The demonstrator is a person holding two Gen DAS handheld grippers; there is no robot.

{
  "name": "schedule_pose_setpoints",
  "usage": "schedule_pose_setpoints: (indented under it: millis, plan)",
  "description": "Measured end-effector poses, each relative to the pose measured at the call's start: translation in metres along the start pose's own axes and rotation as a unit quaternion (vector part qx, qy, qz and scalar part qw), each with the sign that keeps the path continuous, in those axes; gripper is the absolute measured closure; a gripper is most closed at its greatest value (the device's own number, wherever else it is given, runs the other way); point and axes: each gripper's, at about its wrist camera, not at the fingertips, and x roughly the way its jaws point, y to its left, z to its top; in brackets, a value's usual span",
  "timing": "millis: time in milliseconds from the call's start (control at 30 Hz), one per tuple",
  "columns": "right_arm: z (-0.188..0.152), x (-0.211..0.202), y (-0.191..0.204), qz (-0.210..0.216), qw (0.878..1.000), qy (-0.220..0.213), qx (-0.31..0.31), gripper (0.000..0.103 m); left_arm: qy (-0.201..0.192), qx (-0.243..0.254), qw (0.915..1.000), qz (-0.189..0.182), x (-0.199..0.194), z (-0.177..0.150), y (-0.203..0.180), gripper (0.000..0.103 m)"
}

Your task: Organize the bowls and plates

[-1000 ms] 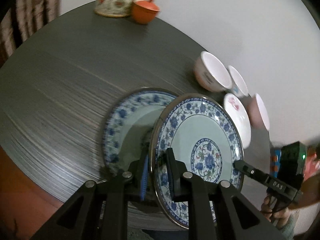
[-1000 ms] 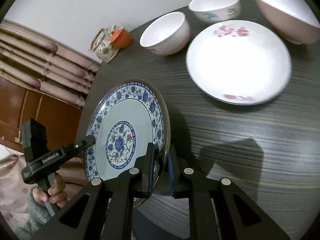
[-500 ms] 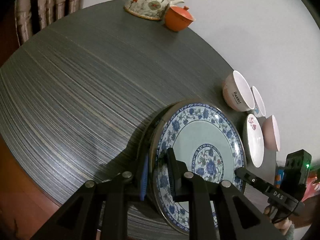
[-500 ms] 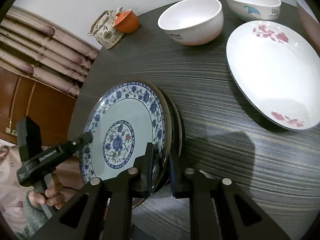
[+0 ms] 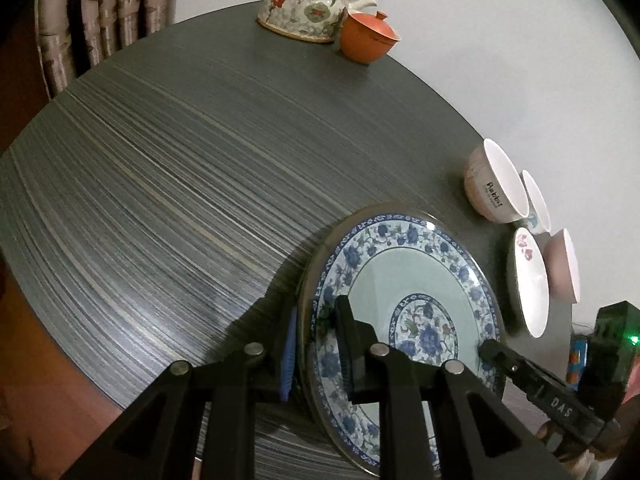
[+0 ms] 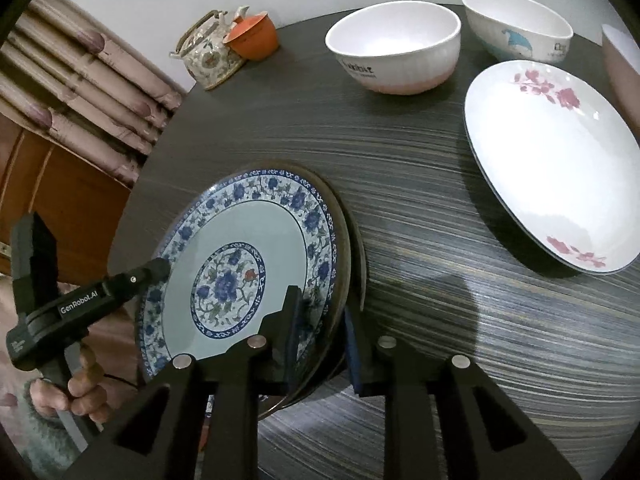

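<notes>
A blue-and-white floral plate rests on a matching plate whose dark rim shows just beyond it, on the dark striped table. My left gripper is shut on the top plate's near rim, one finger over the face and one under. My right gripper straddles the opposite rim. Its jaws are opening, with the rim still between them and a gap at the outer pad. Each gripper's tip shows in the other view at the plate's edge.
A white plate with pink flowers, a white bowl, a bowl with a blue drawing and a pink bowl stand to the right. A floral teapot and orange cup sit at the far edge.
The held plate came down from a tilted hover onto the matching plate, hiding most of it. The right gripper's jaws have widened around the rim.
</notes>
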Motion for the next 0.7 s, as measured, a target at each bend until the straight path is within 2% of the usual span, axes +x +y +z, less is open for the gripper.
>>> schedule_pose_setpoints:
  millis: [200, 367, 567, 700]
  plan:
    - [-0.003, 0.004, 0.014, -0.039, 0.999, -0.011, -0.017, 0.078, 0.003, 0.009, 0.9998, 0.018, 0.006, -0.002, -0.003, 0.081]
    - [-0.007, 0.008, 0.032, -0.092, 0.994, -0.021, -0.052, 0.073, 0.009, 0.005, 0.9997, 0.022, 0.011, -0.003, -0.002, 0.078]
    - [-0.008, 0.009, 0.039, -0.111, 0.992, -0.025, -0.059, 0.064, 0.011, 0.005, 0.9997, 0.022, 0.012, -0.005, -0.003, 0.078]
    - [-0.009, 0.011, 0.042, -0.121, 0.990, -0.030, -0.069, 0.062, 0.011, 0.011, 0.9995, 0.027, 0.013, -0.005, -0.005, 0.076]
